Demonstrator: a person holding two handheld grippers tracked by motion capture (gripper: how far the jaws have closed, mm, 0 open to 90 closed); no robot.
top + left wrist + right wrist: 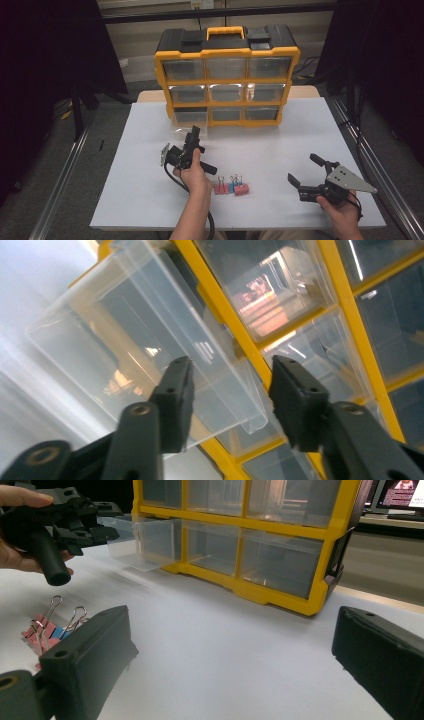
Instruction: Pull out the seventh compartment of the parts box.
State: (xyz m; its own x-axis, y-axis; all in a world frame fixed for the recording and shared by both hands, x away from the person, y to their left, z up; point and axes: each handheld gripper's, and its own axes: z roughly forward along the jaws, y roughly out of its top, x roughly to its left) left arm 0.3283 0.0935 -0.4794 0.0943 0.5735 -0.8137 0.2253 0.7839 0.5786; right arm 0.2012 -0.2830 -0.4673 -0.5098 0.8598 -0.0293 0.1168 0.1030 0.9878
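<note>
Overhead, white table [150, 200] (dark room), left tool [192, 142] spread at clear drawer [186, 127]; right tool [305, 172] spread.

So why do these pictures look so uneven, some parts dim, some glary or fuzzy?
High view: the white table sheet is evenly lit, the surroundings nearly black. Left gripper view: the clear drawer and cabinet fronts reflect a bright screen, the table at left washes out, and the close jaws look soft. Right gripper view: its jaws loom large and blurry, while the binder clips stay fairly sharp.
</note>
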